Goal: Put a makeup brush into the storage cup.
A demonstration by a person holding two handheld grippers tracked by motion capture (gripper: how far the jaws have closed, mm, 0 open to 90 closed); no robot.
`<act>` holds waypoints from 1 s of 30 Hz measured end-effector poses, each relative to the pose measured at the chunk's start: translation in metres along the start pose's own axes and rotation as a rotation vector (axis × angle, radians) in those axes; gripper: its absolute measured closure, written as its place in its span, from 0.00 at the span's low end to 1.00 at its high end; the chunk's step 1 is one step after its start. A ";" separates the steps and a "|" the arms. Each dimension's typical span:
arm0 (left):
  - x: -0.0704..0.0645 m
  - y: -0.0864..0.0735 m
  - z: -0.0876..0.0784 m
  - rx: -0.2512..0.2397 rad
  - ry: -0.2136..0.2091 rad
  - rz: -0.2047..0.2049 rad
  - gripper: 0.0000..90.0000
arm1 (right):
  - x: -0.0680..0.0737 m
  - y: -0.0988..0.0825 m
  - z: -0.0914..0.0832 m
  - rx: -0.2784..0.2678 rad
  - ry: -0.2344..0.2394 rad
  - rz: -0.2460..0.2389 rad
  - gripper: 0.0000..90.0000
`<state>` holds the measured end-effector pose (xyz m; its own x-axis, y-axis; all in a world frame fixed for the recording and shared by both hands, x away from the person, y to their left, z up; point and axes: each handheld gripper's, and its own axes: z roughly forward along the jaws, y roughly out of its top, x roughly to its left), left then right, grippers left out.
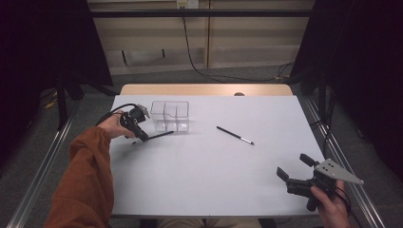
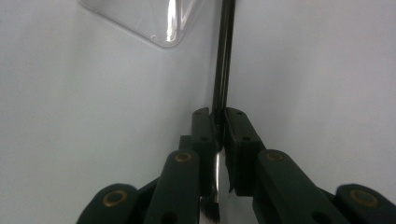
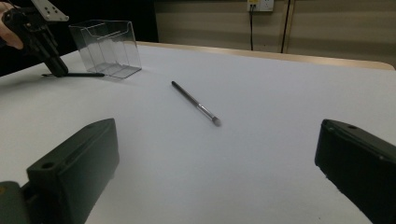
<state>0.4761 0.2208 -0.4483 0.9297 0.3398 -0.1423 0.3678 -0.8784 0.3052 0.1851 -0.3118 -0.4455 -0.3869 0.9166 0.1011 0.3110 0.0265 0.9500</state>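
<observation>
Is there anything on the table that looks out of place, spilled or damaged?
Nothing stands out. The clear organizer stands upright, one brush lies loose on the table, and the left gripper is shut on the other brush. No spill or damage shows.

No text, label, brand, number or sign can be read anywhere, neither on the white table nor on the clear plastic organiser.

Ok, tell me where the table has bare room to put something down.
Most of the table is bare: the wide near stretch between the left gripper and the right gripper, and the far right corner beyond the loose brush. It is crowded at the far left, where the clear organizer stands beside the left gripper's clamped brush.
</observation>
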 end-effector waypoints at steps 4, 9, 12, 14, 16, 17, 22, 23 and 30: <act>-0.002 0.000 0.000 -0.021 -0.009 -0.009 0.93 | 0.000 0.000 0.000 0.000 0.003 -0.003 0.00; -0.003 0.000 -0.005 -0.046 -0.019 -0.040 0.93 | 0.001 0.000 0.001 0.000 0.001 -0.001 0.00; -0.005 0.001 -0.008 -0.045 -0.008 -0.039 0.93 | 0.001 0.000 0.001 -0.001 0.003 -0.002 0.00; -0.006 0.001 -0.009 -0.039 -0.032 -0.041 0.93 | 0.001 0.000 0.001 -0.001 0.004 -0.001 0.00; -0.008 0.001 -0.010 -0.037 -0.034 -0.050 0.93 | 0.001 0.000 0.001 -0.001 0.002 0.000 0.00; -0.008 0.001 -0.012 -0.035 -0.030 -0.044 0.93 | 0.001 0.000 0.001 -0.001 0.003 0.000 0.00; -0.013 -0.001 -0.019 -0.046 -0.046 -0.054 0.93 | 0.001 0.000 0.001 0.000 0.003 -0.002 0.00; -0.014 -0.001 -0.020 -0.052 -0.048 -0.055 0.93 | 0.001 0.000 0.001 0.000 0.003 -0.002 0.00; -0.022 0.001 -0.026 -0.084 -0.075 -0.056 0.93 | 0.002 0.001 0.001 -0.001 0.005 -0.004 0.00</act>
<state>0.4562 0.2210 -0.4206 0.9045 0.3588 -0.2307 0.4227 -0.8263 0.3723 0.1858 -0.3099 -0.4451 -0.3928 0.9143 0.0985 0.3086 0.0301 0.9507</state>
